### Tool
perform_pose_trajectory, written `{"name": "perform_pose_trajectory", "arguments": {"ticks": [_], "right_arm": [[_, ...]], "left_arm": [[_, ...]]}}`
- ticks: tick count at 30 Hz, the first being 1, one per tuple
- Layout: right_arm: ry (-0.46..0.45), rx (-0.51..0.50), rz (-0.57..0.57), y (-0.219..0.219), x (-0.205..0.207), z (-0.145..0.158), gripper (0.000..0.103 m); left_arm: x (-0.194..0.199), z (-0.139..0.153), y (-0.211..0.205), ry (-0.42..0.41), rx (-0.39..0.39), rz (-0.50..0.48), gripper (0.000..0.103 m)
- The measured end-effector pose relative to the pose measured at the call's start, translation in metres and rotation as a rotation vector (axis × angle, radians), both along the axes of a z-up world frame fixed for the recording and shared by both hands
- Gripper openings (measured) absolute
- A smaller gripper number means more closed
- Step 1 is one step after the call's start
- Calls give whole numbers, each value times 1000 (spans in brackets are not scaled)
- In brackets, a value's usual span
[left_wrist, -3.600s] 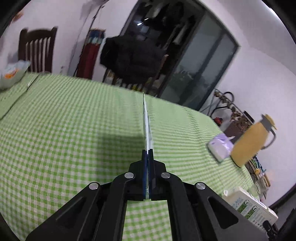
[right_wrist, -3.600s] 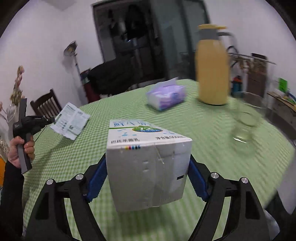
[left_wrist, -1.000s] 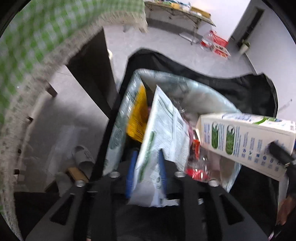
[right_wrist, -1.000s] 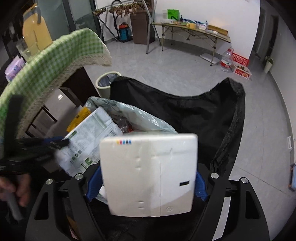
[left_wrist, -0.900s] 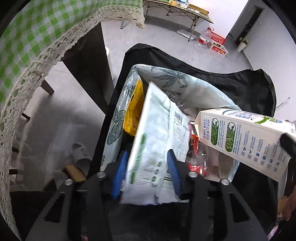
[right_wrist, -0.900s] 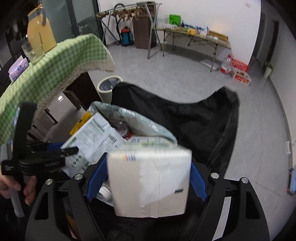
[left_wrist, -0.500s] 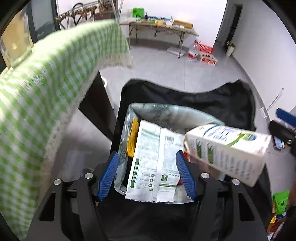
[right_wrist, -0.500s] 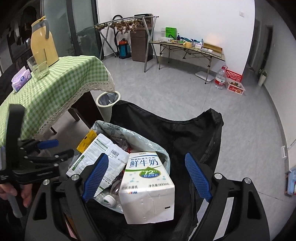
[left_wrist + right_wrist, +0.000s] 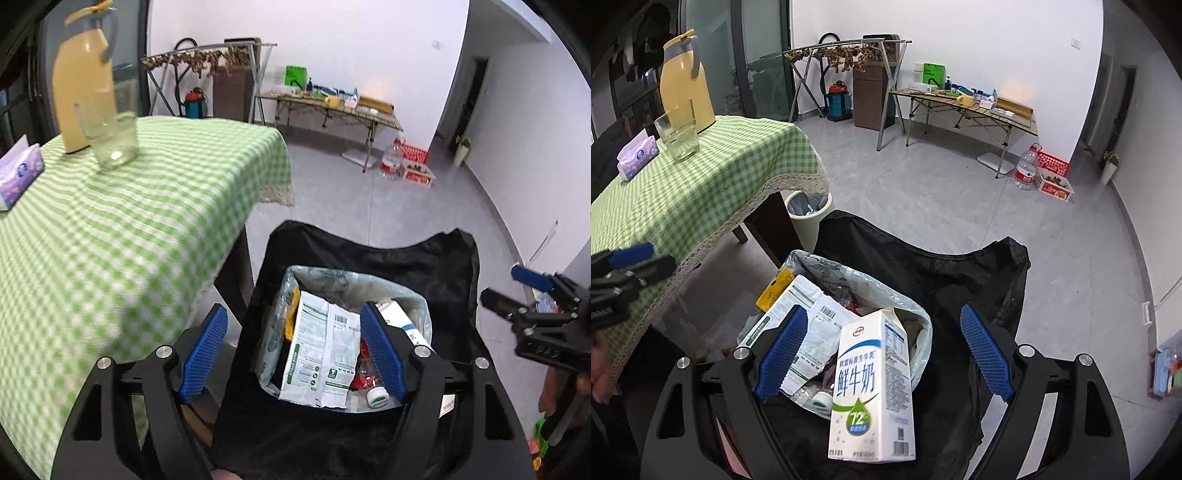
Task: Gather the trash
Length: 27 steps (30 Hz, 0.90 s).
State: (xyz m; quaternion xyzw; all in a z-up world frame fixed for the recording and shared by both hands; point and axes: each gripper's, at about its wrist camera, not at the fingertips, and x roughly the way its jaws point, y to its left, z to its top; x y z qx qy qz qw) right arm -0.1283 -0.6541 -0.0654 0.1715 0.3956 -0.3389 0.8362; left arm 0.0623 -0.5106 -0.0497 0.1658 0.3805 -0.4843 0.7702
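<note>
A trash bag with a pale printed liner (image 9: 417,306) (image 9: 886,291) sits in a black fabric holder (image 9: 369,251) on the floor. A flat white-and-green wrapper (image 9: 321,354) (image 9: 809,321) lies inside it. A white milk carton (image 9: 871,391) (image 9: 395,314) leans on the bag's near rim. My left gripper (image 9: 291,354) (image 9: 653,258) hangs above the bag, its jaws opening with nothing pressed between them. My right gripper (image 9: 882,354) (image 9: 535,295) is open above the carton, its pads clear of it.
The green checked table (image 9: 129,221) (image 9: 713,173) stands left of the bag with a yellow jug (image 9: 685,85), a glass (image 9: 677,138) and a tissue pack (image 9: 637,153). A small white bin (image 9: 809,210) sits beside the table leg. Farther off are a folding table (image 9: 967,107) and grey floor.
The left gripper let go of the wrapper and the right let go of the carton; both now rest in the bag. Both grippers opened and rose away from it.
</note>
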Motion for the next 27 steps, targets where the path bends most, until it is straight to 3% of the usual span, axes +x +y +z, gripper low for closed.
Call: {"name": "perform_pose_trajectory", "arguments": {"ticks": [7,11,14,20,27], "right_arm": [[31,-28,51,21,21,4,82],[18,-65,62,29,30,14,82],[-4,-80,72,36,42,22,82],[-52,-165,168,70,88,52,82],[-201,-252,303,129,156,100,82]], "left_arm": [[5,12,24,-11,-25,13,72],[12,24,46,-4,-82,40,72],[21,41,70,-11,-144,67,81],[51,85,144,-86,-283,223,85],[73,128,232,-278,-342,440,94]]}}
